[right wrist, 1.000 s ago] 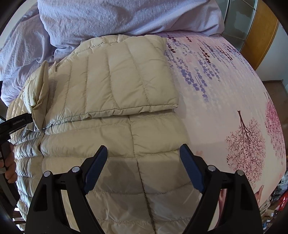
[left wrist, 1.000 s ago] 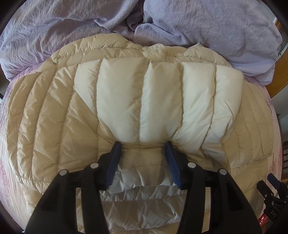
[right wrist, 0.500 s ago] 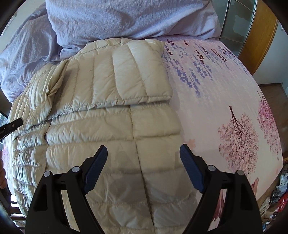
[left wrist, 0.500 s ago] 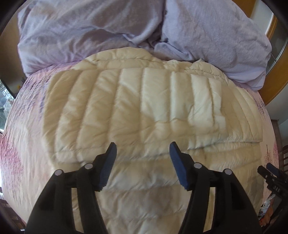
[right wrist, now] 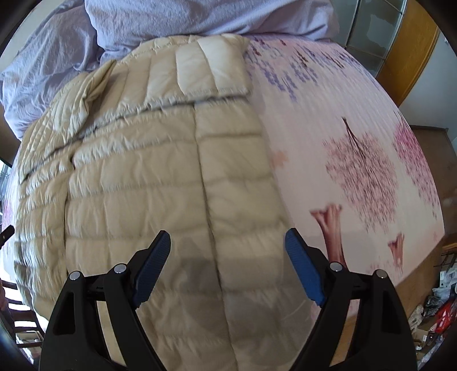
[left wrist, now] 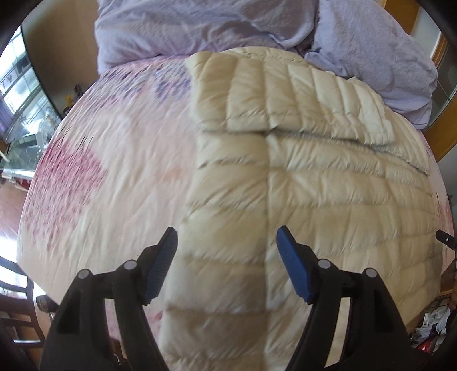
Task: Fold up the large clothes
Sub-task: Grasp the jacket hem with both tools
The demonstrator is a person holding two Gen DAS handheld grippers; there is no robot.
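Lying flat on the bed with the pink blossom-print sheet [left wrist: 108,182] is the cream quilted puffer jacket [left wrist: 328,194], its sleeves folded across the top edge, puffy horizontal channels with a slightly shiny, crinkly shell. A rumpled lavender duvet [left wrist: 228,25] is bunched up at the far side, touching the jacket. The left gripper [left wrist: 227,237] has just been opening; its jaws stand wide apart over the jacket's left edge, holding nothing. The right gripper [right wrist: 227,238] hovers with jaws spread wide too, empty, above the jacket's right part.
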